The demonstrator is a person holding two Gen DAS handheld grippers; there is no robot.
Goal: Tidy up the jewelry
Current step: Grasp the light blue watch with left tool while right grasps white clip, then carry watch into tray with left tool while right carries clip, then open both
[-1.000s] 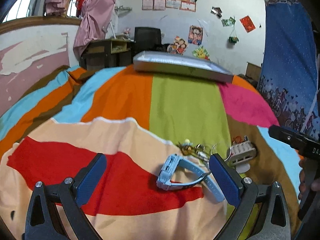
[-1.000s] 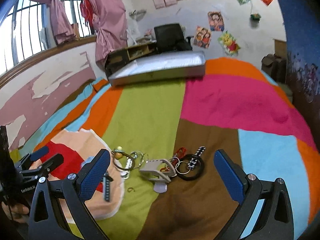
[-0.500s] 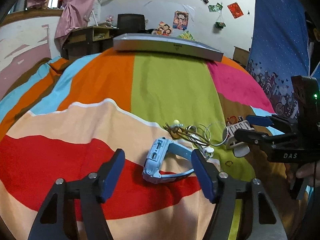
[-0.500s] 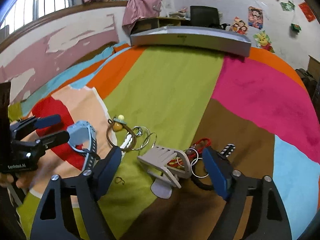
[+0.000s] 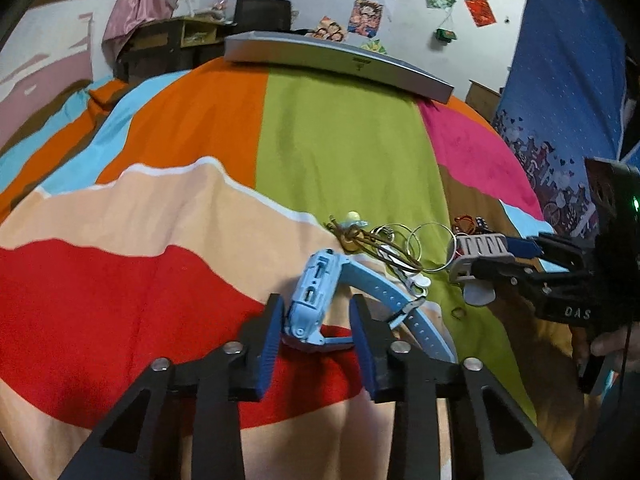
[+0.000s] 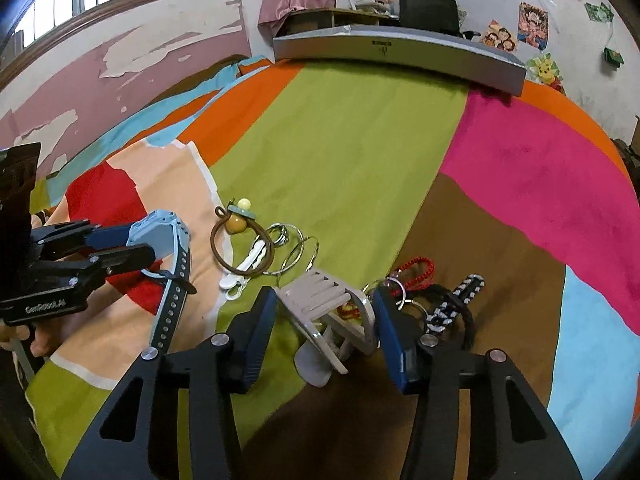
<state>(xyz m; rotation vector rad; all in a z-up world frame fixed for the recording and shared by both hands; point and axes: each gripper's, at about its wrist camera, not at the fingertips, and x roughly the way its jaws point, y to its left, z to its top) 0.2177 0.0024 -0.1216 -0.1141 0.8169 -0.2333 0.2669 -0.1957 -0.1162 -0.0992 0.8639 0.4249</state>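
Observation:
A light blue watch lies on the bedspread; my left gripper stands around its case, jaws narrowed with a small gap on each side. The watch also shows in the right wrist view between the left gripper's fingers. My right gripper straddles a grey claw hair clip, jaws close beside it with small gaps. The clip shows in the left wrist view at the right gripper's tips. A brown bracelet with a bead, silver hoops, a white clip, a red cord and a black-and-white band lie around.
A long grey box lies at the far end of the striped bedspread. A peeling pink wall runs along the left. A blue curtain hangs at the right.
Both grippers moved forward and down and their jaws narrowed: the left one now stands around the watch case, the right one around the grey hair clip.

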